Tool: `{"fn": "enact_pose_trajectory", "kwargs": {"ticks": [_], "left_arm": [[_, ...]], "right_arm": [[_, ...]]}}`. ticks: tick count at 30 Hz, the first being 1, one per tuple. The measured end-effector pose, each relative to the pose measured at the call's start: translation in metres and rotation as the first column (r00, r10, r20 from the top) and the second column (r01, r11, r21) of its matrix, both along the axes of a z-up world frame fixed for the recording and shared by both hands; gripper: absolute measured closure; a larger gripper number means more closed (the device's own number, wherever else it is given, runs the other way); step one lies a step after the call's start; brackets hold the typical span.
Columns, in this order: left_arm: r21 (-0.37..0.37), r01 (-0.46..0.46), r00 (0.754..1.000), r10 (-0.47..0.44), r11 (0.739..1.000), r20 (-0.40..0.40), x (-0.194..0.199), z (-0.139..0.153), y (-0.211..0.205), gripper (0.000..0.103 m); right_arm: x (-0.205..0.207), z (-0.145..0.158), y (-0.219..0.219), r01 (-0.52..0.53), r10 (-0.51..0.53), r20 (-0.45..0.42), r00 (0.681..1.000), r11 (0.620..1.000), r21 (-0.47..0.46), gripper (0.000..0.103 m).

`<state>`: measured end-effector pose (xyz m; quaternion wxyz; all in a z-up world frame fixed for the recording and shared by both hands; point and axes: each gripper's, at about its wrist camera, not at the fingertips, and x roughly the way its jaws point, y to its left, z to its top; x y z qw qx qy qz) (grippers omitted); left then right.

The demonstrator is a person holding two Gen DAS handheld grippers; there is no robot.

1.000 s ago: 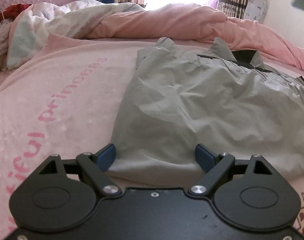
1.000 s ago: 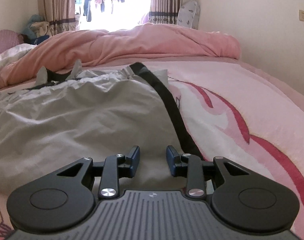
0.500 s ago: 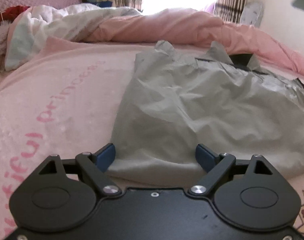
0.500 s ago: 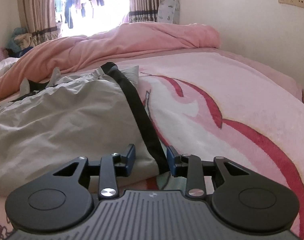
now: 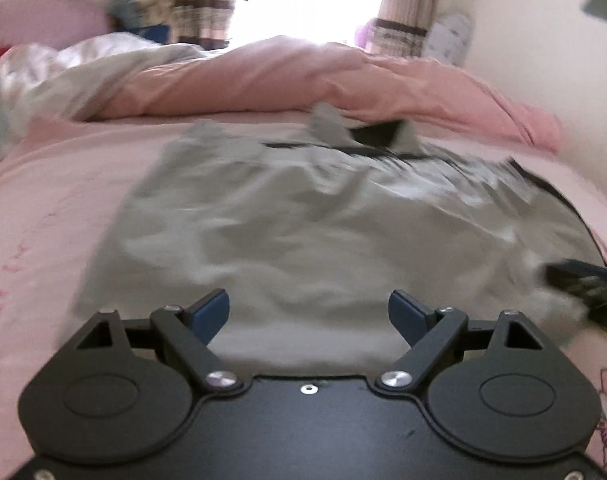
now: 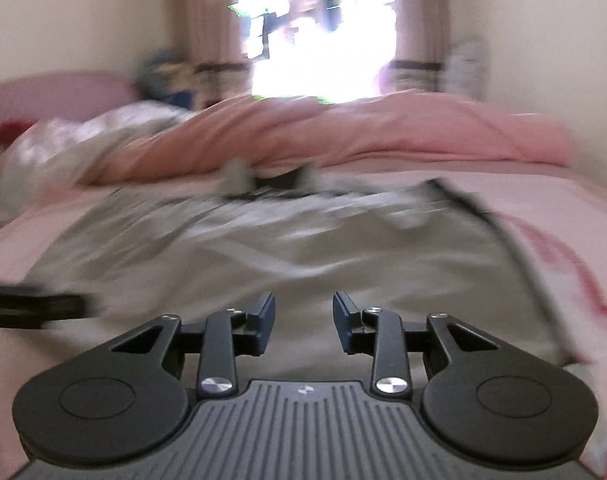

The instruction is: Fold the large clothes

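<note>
A grey garment (image 5: 303,220) with black trim lies spread and wrinkled on the pink bed; it also shows in the right wrist view (image 6: 283,248). My left gripper (image 5: 309,310) is wide open and empty, just above the garment's near hem. My right gripper (image 6: 303,320) is open with a narrower gap and empty, over the near part of the cloth. Each gripper shows as a dark blurred shape in the other's view: the right one at the right edge (image 5: 583,280), the left one at the left edge (image 6: 27,304). Both views are motion blurred.
A bunched pink duvet (image 5: 303,76) lies across the far side of the bed, in front of a bright window with curtains (image 6: 319,32). A white-patterned quilt (image 5: 31,76) is heaped at the far left. A wall runs along the right (image 5: 543,60).
Both grippers have swung toward the middle of the garment. The right gripper has left the black-trimmed right edge and opened wider. The left gripper stays wide open.
</note>
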<state>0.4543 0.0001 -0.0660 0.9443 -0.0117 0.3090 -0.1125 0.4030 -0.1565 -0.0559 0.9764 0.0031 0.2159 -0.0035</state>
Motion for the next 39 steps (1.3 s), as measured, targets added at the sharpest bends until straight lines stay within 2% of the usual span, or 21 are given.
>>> {"fn": "enact_pose_trajectory", "kwargs": {"ticks": [2, 5, 9, 11, 14, 16, 19, 23, 26, 30, 32, 33, 36, 39], "left_arm": [[0.041, 0.019, 1.0, -0.019, 0.999, -0.007, 0.002, -0.007, -0.017, 0.015], [0.071, 0.019, 0.999, -0.016, 0.997, -0.048, 0.007, -0.021, -0.025, 0.014], [0.116, -0.014, 1.0, 0.017, 0.993, -0.022, 0.006, -0.026, -0.013, 0.012], [0.116, -0.044, 0.999, 0.047, 0.992, -0.024, 0.007, -0.026, 0.005, 0.012], [0.125, -0.08, 0.996, 0.083, 0.989, -0.02, 0.009, -0.025, 0.029, 0.012], [0.145, -0.119, 0.992, 0.123, 0.982, -0.019, 0.009, -0.025, 0.043, 0.012], [0.132, -0.17, 0.984, 0.176, 0.977, -0.04, 0.014, -0.023, 0.068, 0.012], [0.134, -0.247, 0.965, 0.256, 0.96, -0.055, 0.014, -0.019, 0.102, 0.012], [0.013, -0.266, 0.958, 0.266, 0.964, -0.104, 0.009, -0.025, 0.128, 0.009], [0.031, -0.284, 0.957, 0.285, 0.958, -0.051, 0.001, -0.03, 0.125, 0.008], [0.033, -0.285, 0.957, 0.286, 0.958, -0.048, 0.0, -0.03, 0.126, 0.009], [0.03, -0.283, 0.957, 0.284, 0.959, -0.052, 0.0, -0.029, 0.127, 0.009], [0.033, -0.28, 0.958, 0.281, 0.96, -0.053, 0.001, -0.029, 0.128, 0.009], [0.034, -0.279, 0.958, 0.281, 0.96, -0.053, 0.006, -0.031, 0.125, 0.009]], "right_arm": [[0.007, -0.012, 0.016, -0.02, 0.018, -0.028, 0.999, 0.999, -0.037, 0.067], [0.01, -0.019, 0.021, -0.003, 0.002, -0.019, 1.0, 0.996, -0.088, 0.067], [0.01, -0.018, -0.001, 0.032, -0.033, -0.038, 0.999, 0.999, -0.042, 0.064], [0.007, -0.021, -0.018, 0.095, -0.098, -0.05, 0.994, 0.993, -0.064, 0.064], [0.004, -0.026, -0.055, 0.175, -0.177, -0.075, 0.981, 0.984, -0.027, 0.064], [0.002, -0.027, -0.075, 0.233, -0.235, -0.074, 0.969, 0.972, -0.045, 0.065], [-0.003, -0.025, -0.104, 0.291, -0.293, -0.08, 0.953, 0.956, -0.039, 0.07], [-0.006, -0.023, -0.135, 0.361, -0.364, -0.079, 0.928, 0.931, -0.054, 0.07], [-0.007, -0.031, -0.149, 0.368, -0.367, -0.1, 0.925, 0.93, -0.002, 0.071], [-0.006, -0.034, -0.132, 0.388, -0.396, -0.076, 0.915, 0.917, -0.095, 0.07], [-0.005, -0.027, -0.122, 0.414, -0.424, -0.07, 0.903, 0.902, -0.123, 0.069], [-0.006, -0.022, -0.115, 0.409, -0.418, -0.058, 0.906, 0.904, -0.125, 0.069], [-0.014, -0.006, -0.082, 0.325, -0.326, 0.005, 0.945, 0.941, -0.098, 0.069], [-0.013, 0.006, -0.042, 0.174, -0.174, 0.02, 0.985, 0.985, -0.015, 0.069]]}}
